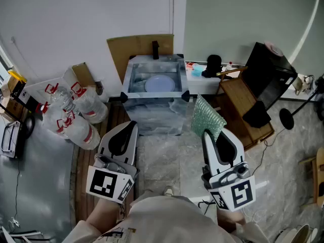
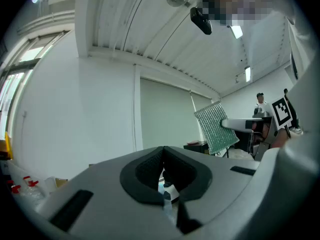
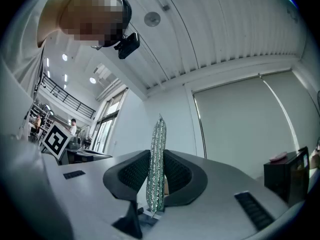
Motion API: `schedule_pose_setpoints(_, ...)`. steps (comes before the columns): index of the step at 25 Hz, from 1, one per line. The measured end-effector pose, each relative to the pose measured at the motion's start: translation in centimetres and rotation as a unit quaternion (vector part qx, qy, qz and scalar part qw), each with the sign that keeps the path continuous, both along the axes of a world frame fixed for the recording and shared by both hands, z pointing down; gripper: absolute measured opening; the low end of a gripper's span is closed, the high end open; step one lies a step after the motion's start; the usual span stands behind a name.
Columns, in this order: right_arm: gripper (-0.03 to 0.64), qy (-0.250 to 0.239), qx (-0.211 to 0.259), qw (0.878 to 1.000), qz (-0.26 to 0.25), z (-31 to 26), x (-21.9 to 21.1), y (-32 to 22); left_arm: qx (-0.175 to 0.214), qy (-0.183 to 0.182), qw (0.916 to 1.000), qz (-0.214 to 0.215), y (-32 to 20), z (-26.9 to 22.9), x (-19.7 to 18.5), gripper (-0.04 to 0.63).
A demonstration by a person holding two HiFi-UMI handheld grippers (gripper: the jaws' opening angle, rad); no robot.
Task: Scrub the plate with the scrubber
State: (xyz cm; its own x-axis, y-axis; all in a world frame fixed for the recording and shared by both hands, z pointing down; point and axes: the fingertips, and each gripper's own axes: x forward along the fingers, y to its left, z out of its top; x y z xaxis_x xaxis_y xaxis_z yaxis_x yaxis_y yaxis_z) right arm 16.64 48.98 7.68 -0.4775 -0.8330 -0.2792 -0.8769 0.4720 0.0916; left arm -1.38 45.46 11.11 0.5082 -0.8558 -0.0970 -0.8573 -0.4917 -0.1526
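Carrying the green mesh scrubber (image 1: 207, 116) toward the wash tub looks like the step in hand: the right gripper (image 1: 206, 133) pinches the pad's lower edge so that it stands up between the jaws, while the left gripper (image 1: 132, 123) has its jaws pressed together on nothing. The pale round plate (image 1: 160, 83) lies inside the clear plastic tub with black corners (image 1: 129, 80), well ahead of both and untouched. Next the scrubber must go over the rim and down onto the plate. Clear plastic bottles with red caps (image 1: 76, 113) crowd the left and a brown cardboard sheet (image 1: 136, 47) stands behind; neither blocks the path, though the tub's walls may hem the gripper in
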Motion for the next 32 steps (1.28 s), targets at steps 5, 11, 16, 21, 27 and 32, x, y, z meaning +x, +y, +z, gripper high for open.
schedule_pose_setpoints(5,0.107,-0.012,0.000,1.000,0.005,0.2,0.6,-0.5,0.002,-0.004,1.0000,0.002,-0.3,0.0,0.3,0.018)
schedule_pose_setpoints(11,0.107,-0.016,-0.013,1.000,0.006,1.0,1.3,-1.2,0.000,-0.007,1.0000,0.003,-0.6,0.2,0.9,0.018)
schedule_pose_setpoints(16,0.107,-0.011,-0.024,1.000,0.008,1.5,1.6,-1.7,0.001,-0.010,0.9999,0.003,-0.8,0.1,1.3,0.017)
schedule_pose_setpoints(21,0.107,-0.007,-0.028,1.000,0.003,1.8,1.9,-1.8,0.002,-0.017,0.9999,0.003,-0.7,0.4,1.8,0.017)
schedule_pose_setpoints(27,0.107,-0.002,-0.035,0.999,-0.002,2.4,1.7,-2.2,-0.008,-0.029,0.9995,0.003,-1.2,1.4,2.0,0.017)
schedule_pose_setpoints(32,0.107,0.005,-0.042,0.999,-0.003,3.7,1.4,-3.8,-0.006,-0.022,0.9997,0.005,-2.4,2.4,2.0,0.018)
